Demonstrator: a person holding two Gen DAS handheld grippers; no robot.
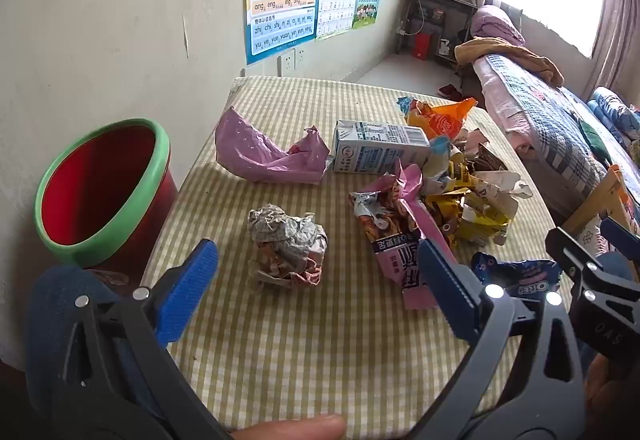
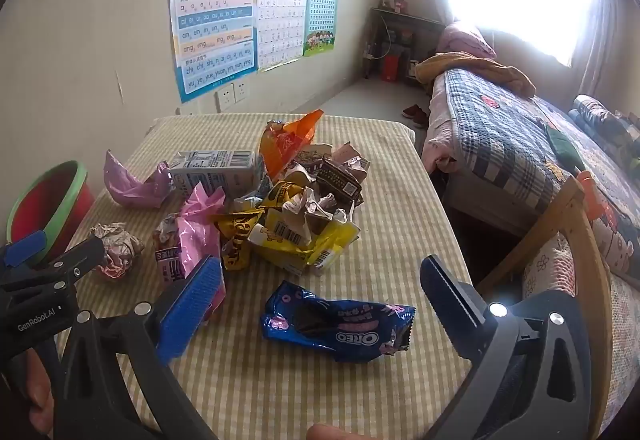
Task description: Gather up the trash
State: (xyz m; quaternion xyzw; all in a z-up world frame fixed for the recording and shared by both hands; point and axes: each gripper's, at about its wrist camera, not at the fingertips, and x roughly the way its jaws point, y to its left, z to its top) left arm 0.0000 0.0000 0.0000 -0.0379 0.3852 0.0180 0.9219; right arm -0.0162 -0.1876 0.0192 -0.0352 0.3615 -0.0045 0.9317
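Observation:
Trash lies on a checked table (image 1: 304,352): a crumpled paper ball (image 1: 286,242), a pink plastic bag (image 1: 260,152), a milk carton (image 1: 378,148), a pink snack wrapper (image 1: 396,232), an orange bag (image 1: 438,118), yellow wrappers (image 1: 476,208) and a blue Oreo wrapper (image 2: 336,322). A red bin with a green rim (image 1: 104,192) stands left of the table. My left gripper (image 1: 316,284) is open, just short of the paper ball. My right gripper (image 2: 324,302) is open, with the Oreo wrapper lying on the table below its jaws. Neither holds anything.
A bed with a plaid quilt (image 2: 508,144) runs along the right, with a wooden chair frame (image 2: 576,224) beside the table. Posters (image 2: 214,16) hang on the wall behind. A dark shelf (image 2: 400,44) stands in the far corner.

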